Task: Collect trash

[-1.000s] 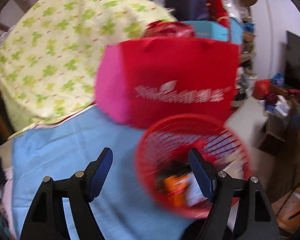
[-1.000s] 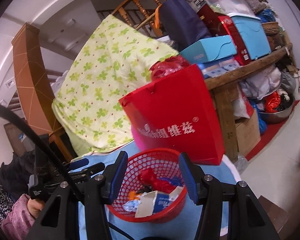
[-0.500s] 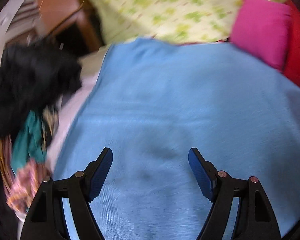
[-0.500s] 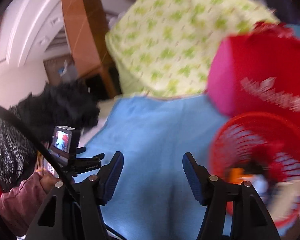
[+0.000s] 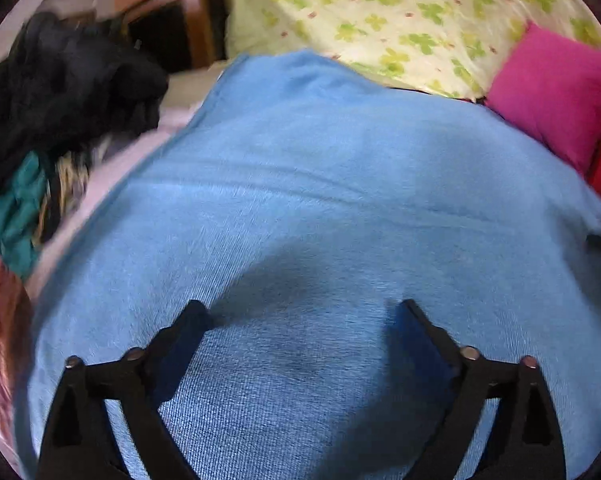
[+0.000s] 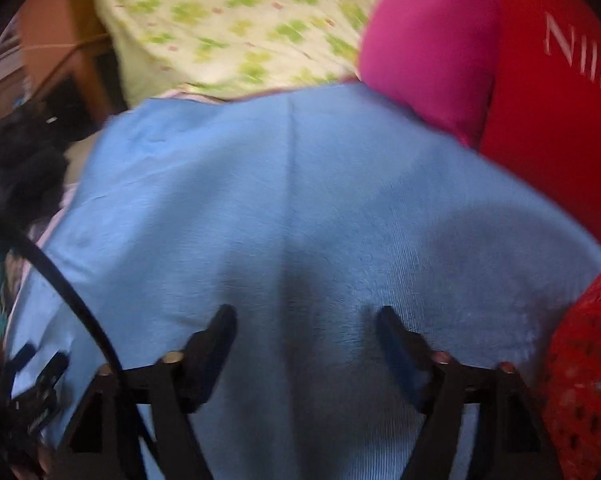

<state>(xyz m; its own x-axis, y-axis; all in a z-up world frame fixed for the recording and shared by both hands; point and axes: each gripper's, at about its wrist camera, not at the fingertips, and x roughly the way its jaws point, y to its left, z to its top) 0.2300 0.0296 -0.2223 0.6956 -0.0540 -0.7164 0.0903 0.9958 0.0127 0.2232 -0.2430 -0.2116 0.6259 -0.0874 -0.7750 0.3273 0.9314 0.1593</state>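
My left gripper [image 5: 302, 314] is open and empty, low over a blue blanket [image 5: 320, 208]. My right gripper [image 6: 305, 318] is also open and empty over the same blue blanket [image 6: 300, 200]. The red mesh trash basket [image 6: 584, 360] shows only as a rim at the right edge of the right wrist view; its contents are hidden. No loose trash shows on the blanket in either view.
A red bag [image 6: 556, 100] with a pink side [image 6: 428, 44] stands at the back right. A yellow-green patterned quilt [image 5: 400, 12] lies behind. Black and coloured clothes [image 5: 52, 92] pile at the left. A black cable [image 6: 68, 292] crosses the right wrist view.
Both grippers have swung left and tipped down from the basket and red bag to the bare blue blanket. The basket has slid out to the right edge. Both stayed open.
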